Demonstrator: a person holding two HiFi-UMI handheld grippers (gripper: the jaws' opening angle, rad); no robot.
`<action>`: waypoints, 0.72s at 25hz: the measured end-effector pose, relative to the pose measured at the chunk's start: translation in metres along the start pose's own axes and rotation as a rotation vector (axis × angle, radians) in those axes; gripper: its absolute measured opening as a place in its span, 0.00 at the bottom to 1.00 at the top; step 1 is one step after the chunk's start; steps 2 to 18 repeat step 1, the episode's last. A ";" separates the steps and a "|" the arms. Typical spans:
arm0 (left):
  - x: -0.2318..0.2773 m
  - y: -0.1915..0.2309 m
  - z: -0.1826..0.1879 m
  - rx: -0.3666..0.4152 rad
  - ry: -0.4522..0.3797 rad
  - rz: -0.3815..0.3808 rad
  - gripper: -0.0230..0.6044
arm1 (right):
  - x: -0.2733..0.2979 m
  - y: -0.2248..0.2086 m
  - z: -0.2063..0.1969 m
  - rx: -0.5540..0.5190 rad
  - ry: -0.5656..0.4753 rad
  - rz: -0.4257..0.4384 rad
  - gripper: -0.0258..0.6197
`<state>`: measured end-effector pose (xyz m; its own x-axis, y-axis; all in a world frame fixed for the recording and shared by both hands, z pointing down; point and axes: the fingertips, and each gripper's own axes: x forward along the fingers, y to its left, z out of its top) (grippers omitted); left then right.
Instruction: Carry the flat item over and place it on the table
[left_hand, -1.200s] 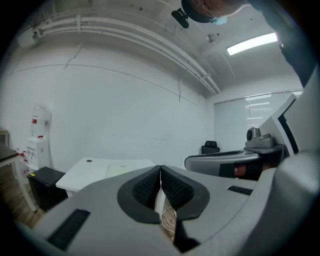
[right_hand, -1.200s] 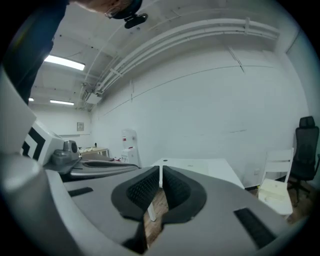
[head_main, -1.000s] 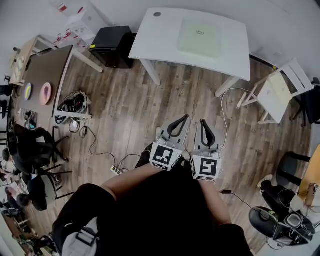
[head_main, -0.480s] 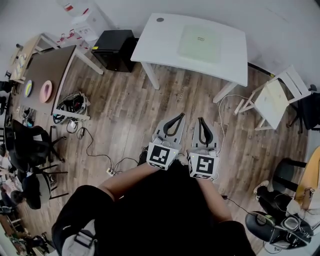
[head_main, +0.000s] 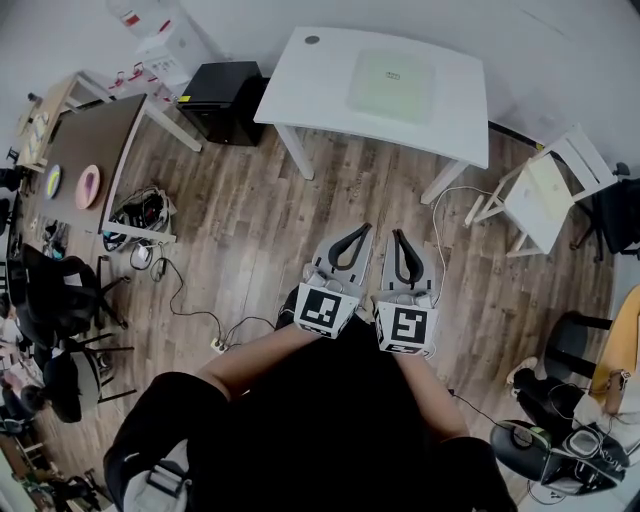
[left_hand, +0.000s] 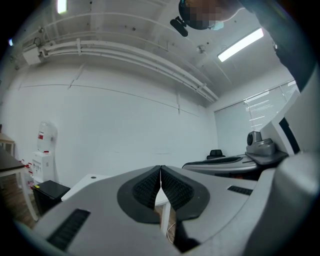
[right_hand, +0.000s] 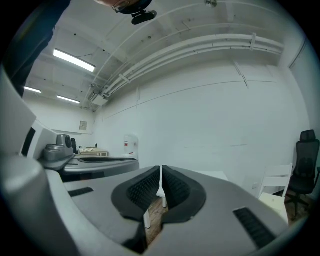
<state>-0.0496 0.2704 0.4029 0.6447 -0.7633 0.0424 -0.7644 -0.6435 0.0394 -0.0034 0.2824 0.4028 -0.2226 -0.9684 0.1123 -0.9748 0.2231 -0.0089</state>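
White table bears a pale flat item, its print unreadable.

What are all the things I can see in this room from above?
white table: one, white, top middle by the wall
flat square item: one, pale green, lying on the white table
box: one, black, on the floor at that table's left end
brown table: one, brown, far left
plate: one, pink, on the brown table
chair: one, white, right of the white table
power strip: one, white, on the wood floor
left claw: one, grey and black, shut, empty, above the floor
right claw: one, grey and black, shut, empty, beside the left claw
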 end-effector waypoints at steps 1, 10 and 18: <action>0.002 -0.002 0.000 -0.005 -0.005 -0.001 0.06 | 0.000 -0.001 0.000 0.003 0.001 0.003 0.10; 0.002 -0.002 0.000 -0.005 -0.005 -0.001 0.06 | 0.000 -0.001 0.000 0.003 0.001 0.003 0.10; 0.002 -0.002 0.000 -0.005 -0.005 -0.001 0.06 | 0.000 -0.001 0.000 0.003 0.001 0.003 0.10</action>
